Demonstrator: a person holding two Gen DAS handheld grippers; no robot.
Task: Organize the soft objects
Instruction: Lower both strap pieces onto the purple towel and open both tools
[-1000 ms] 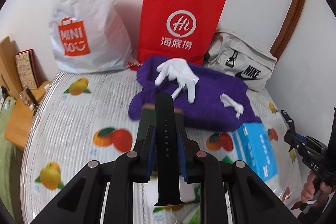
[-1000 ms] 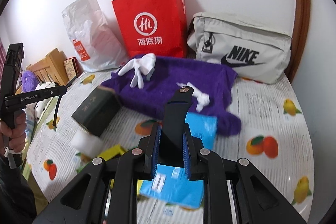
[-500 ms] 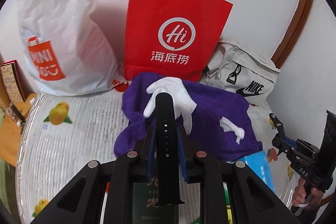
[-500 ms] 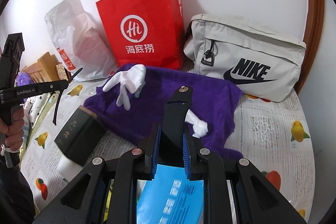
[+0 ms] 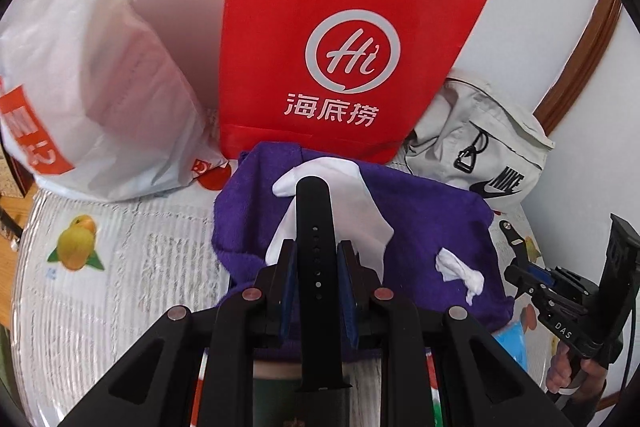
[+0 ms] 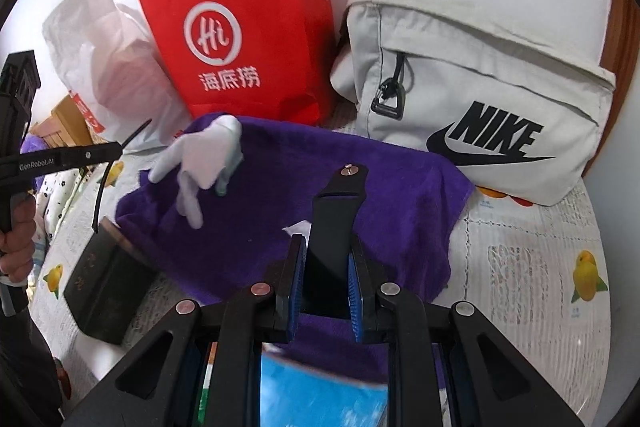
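A purple towel [image 5: 432,219] [image 6: 280,195] lies on the table in front of the bags. A white glove [image 5: 352,203] [image 6: 200,155] rests on its left part, and a small white cloth scrap [image 5: 460,271] lies on its right part. My left gripper [image 5: 316,259] is shut on a black watch strap with holes [image 5: 314,239], just above the glove. My right gripper [image 6: 326,267] is shut on a black watch strap with a pin [image 6: 340,203], over the towel's near edge.
A red paper bag [image 5: 340,39] [image 6: 248,39], a white plastic bag [image 5: 92,75] and a grey Nike bag [image 6: 472,99] stand along the wall. A dark box [image 6: 108,287] lies left of the towel. A blue packet [image 6: 320,391] lies near me.
Both grippers have moved forward toward the towel and the bags. The left gripper now hangs over the white glove. Both still hold their straps.
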